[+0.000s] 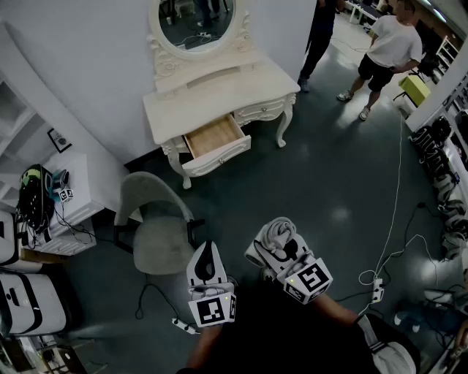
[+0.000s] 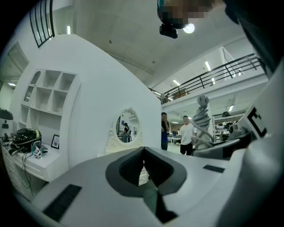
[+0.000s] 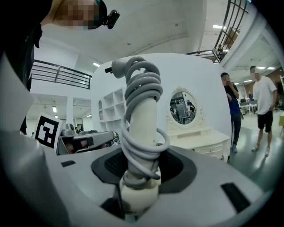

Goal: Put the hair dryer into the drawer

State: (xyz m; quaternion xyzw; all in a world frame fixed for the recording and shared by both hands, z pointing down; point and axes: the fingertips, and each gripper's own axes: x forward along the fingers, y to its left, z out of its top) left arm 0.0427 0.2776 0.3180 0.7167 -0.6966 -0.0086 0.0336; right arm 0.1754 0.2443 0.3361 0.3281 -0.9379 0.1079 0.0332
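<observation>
R gripper (image 1: 281, 257) holds the hair dryer (image 1: 276, 232) low in head view, just in front of the person's body. In the right gripper view the jaws are clamped on the dryer's white handle (image 3: 143, 119), which stands upright between them. Grey cord (image 3: 142, 88) is coiled round the handle several times, plug end sticking out at top. L gripper (image 1: 206, 252) is just beside R, on its left. In the left gripper view its jaws (image 2: 143, 153) are together at the tips w/ nothing held. Both grippers point roughly level toward the vanity.

White vanity counter (image 1: 219, 91) stands vs the wall at top centre, w/ an oval mirror (image 1: 197, 22) above it. Its drawer (image 1: 213, 139) is pulled out, wood bottom showing. Dryer is well apart from the drawer, w/ dark floor (image 1: 307, 182) between. Grey-white chair (image 1: 157, 237) sits left of the grippers, btwn them and the vanity. Two people stand top right, one in a white tee (image 1: 384, 47), one in dark clothes (image 1: 319, 36). Cables trail over the floor on the right.
</observation>
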